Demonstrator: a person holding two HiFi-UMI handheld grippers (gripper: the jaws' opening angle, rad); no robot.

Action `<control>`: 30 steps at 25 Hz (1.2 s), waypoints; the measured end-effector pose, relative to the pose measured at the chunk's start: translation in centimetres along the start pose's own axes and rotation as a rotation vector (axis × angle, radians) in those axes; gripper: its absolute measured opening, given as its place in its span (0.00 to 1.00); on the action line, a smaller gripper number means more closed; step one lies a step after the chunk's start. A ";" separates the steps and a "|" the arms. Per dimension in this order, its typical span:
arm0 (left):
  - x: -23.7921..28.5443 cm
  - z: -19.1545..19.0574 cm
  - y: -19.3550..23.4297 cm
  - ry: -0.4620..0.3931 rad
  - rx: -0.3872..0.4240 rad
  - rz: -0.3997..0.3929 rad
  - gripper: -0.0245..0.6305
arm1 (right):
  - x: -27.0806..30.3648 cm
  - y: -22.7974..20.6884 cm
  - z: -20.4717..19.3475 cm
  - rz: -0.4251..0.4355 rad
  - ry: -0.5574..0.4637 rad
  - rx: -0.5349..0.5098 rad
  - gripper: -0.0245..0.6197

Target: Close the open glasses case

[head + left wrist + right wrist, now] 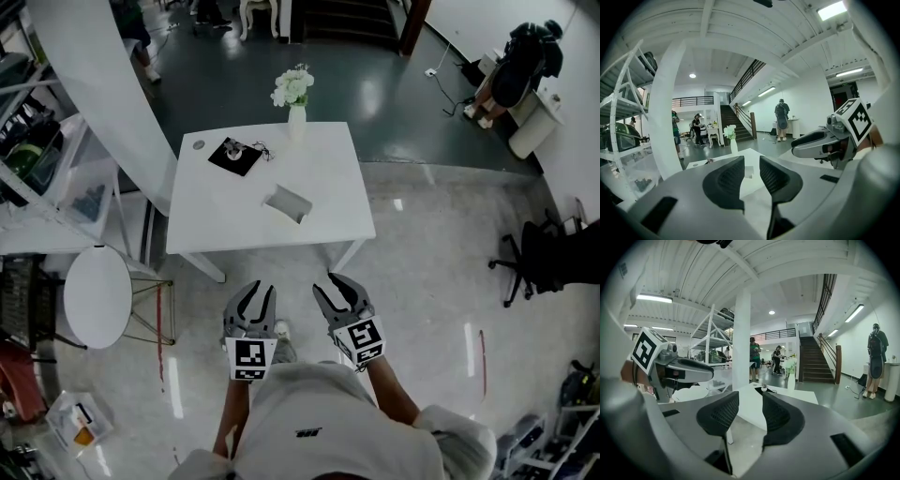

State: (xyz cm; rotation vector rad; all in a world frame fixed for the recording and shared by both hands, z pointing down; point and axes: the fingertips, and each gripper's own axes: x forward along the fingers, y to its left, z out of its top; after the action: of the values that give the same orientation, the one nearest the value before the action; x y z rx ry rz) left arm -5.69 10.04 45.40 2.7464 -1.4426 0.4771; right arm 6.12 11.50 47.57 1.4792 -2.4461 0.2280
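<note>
The open glasses case (287,203) is pale grey and lies near the middle of the white table (328,178). My two grippers hang side by side over the floor, short of the table's near edge. The left gripper (261,289) is open and holds nothing, and so is the right gripper (324,283). In the left gripper view the case (749,171) shows small and far off between the left gripper's (751,174) parted jaws. In the right gripper view the right gripper (750,414) faces the table (750,404); there I cannot make out the case.
On the table stand a white vase of flowers (295,101) at the far edge and a black mat (234,156) with small items at the far left. A round white side table (97,295), shelving and a white pillar (103,84) lie left; an office chair (548,258) right.
</note>
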 end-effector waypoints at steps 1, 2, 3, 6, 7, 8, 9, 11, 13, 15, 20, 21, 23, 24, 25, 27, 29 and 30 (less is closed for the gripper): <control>0.5 0.2 0.5 -0.002 0.001 -0.003 0.21 | 0.6 -0.2 0.3 -0.002 0.002 0.002 0.29; 1.1 0.3 1.0 -0.003 0.001 -0.006 0.21 | 1.2 -0.3 0.5 -0.003 0.001 0.004 0.29; 1.6 0.3 1.4 -0.003 0.003 -0.011 0.21 | 1.8 -0.6 0.7 -0.006 0.000 0.007 0.29; 3.1 0.4 2.8 -0.002 0.007 -0.023 0.21 | 3.6 -1.2 1.3 -0.018 -0.004 0.009 0.29; 3.6 0.5 3.3 -0.003 0.008 -0.027 0.21 | 4.2 -1.4 1.5 -0.021 -0.004 0.010 0.29; 4.1 0.6 3.8 -0.004 0.008 -0.032 0.21 | 4.9 -1.6 1.7 -0.025 -0.005 0.012 0.29; 4.6 0.6 4.3 -0.005 0.008 -0.036 0.21 | 5.5 -1.7 2.0 -0.029 -0.009 0.017 0.29; 5.5 0.7 5.2 -0.004 0.010 -0.046 0.21 | 6.6 -1.9 2.9 -0.037 -0.022 0.027 0.29; 6.4 0.8 6.0 -0.005 0.014 -0.060 0.21 | 7.6 -2.2 2.9 -0.042 -0.012 0.024 0.29; 7.4 0.8 6.7 -0.008 0.018 -0.073 0.21 | 8.6 -2.5 3.0 -0.052 -0.006 0.028 0.29; 9.4 1.1 8.3 -0.016 0.027 -0.116 0.21 | 10.8 -3.3 3.6 -0.089 -0.006 0.030 0.29; 9.7 1.2 8.5 -0.019 0.030 -0.124 0.21 | 11.1 -3.5 3.7 -0.098 -0.007 0.027 0.29; 10.3 1.4 9.1 -0.023 0.037 -0.136 0.21 | 11.7 -3.9 3.9 -0.115 -0.012 0.027 0.29; 10.6 1.5 9.4 -0.024 0.038 -0.140 0.21 | 11.9 -4.1 4.0 -0.121 -0.013 0.029 0.29; 11.0 1.5 9.6 -0.025 0.038 -0.143 0.21 | 12.2 -4.3 4.1 -0.127 -0.011 0.030 0.29; 11.9 1.4 9.9 -0.025 0.035 -0.147 0.21 | 12.5 -4.9 4.0 -0.136 -0.004 0.031 0.29; 12.6 1.3 10.0 -0.023 0.030 -0.156 0.21 | 12.8 -5.3 3.7 -0.144 0.006 0.035 0.29; 12.9 1.2 9.9 -0.020 0.028 -0.161 0.21 | 12.9 -5.6 3.5 -0.148 0.010 0.038 0.29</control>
State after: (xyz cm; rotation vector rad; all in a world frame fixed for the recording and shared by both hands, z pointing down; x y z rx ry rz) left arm -6.50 -6.25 46.38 2.8661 -1.2140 0.4697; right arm 4.85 -2.90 48.20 1.6617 -2.3235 0.2520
